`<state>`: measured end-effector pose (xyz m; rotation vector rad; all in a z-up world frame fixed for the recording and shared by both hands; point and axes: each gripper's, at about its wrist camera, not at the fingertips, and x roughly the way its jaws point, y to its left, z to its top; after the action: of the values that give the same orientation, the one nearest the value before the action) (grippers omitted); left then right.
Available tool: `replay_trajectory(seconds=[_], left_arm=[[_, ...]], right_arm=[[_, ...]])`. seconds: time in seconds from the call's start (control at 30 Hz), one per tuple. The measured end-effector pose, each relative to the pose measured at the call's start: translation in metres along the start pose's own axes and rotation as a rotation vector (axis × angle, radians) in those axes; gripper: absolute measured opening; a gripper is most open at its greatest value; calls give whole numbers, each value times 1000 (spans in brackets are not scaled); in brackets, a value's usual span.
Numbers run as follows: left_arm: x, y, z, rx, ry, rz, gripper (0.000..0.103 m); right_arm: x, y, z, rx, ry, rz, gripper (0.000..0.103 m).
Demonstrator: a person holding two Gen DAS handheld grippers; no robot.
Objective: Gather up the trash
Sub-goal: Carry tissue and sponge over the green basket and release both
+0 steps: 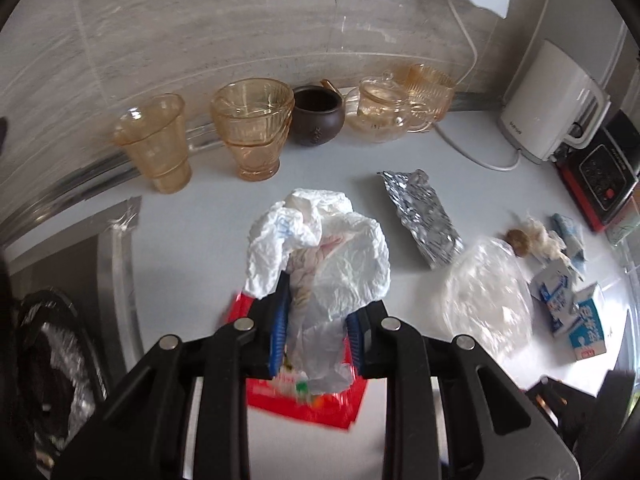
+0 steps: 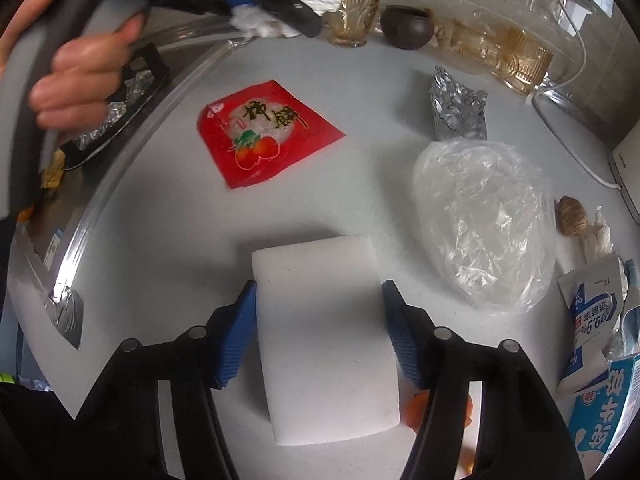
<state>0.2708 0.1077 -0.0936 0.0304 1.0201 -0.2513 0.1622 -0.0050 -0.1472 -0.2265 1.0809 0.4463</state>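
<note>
Nearest the lens, the right gripper point(image 2: 318, 312) has its blue ribbed fingers point(image 2: 240, 328) clenched on either side of a white rectangular foam block point(image 2: 324, 332), which lies flat on the pale grey countertop point(image 2: 168, 240); something orange point(image 2: 416, 410) shows under the right finger, too hidden to name. The left gripper point(image 1: 316, 320) grasps a crumpled white plastic bag point(image 1: 320, 248) that bulges up past its fingertips, lifted above a flat red snack wrapper point(image 2: 266, 132) printed with black Chinese characters and red fruit with green leaves. To the right lie a crinkled silver foil pouch point(image 1: 422, 214), a clear crumpled plastic bag point(image 2: 484, 224) and, at the counter's edge, torn blue-and-white milk cartons point(image 1: 572, 304) with Chinese lettering; one torn piece reads "9.9" in the right wrist view. A brown lump with pale fibrous scraps point(image 1: 536, 240) sits just beyond the clear bag. Along the stone backsplash stand amber ribbed glass cups point(image 1: 252, 128), a dark brown clay pot point(image 1: 318, 116) and a clear glass teapot point(image 1: 380, 108). A white electric kettle point(image 1: 548, 108) carries small grey lettering too fine to read, beside a black and red appliance point(image 1: 600, 168). At the left a foil-lined black stove burner point(image 1: 48, 360) sits in a steel surround, and the person's left hand point(image 2: 84, 76) wraps the gripper handle
</note>
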Motion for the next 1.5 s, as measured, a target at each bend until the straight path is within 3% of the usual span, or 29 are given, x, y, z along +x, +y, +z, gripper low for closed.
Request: replay_trajectory(seconds=[0.23, 0.37, 0.5, 0.7, 0.93, 1.17, 1.5], left_arm=[[-52, -8, -37, -22, -29, 18, 25], [-87, -23, -70, -20, -33, 22, 25], [-114, -52, -109, -34, -3, -29, 25], [-141, -115, -165, 24, 38, -86, 25], [-150, -194, -238, 101, 110, -182, 26], [-139, -248, -300, 170, 201, -201, 26], [-128, -273, -333, 207, 261, -180, 27]], right_arm=[[-48, 8, -3, 46, -110, 21, 61], [-86, 9, -24, 94, -145, 16, 61], [-128, 6, -65, 160, -165, 11, 61], [-181, -9, -140, 252, -183, -11, 62], [-220, -31, -223, 329, -184, -56, 62], [-237, -50, -282, 375, -167, -88, 63], [-247, -57, -312, 382, -168, -83, 63]])
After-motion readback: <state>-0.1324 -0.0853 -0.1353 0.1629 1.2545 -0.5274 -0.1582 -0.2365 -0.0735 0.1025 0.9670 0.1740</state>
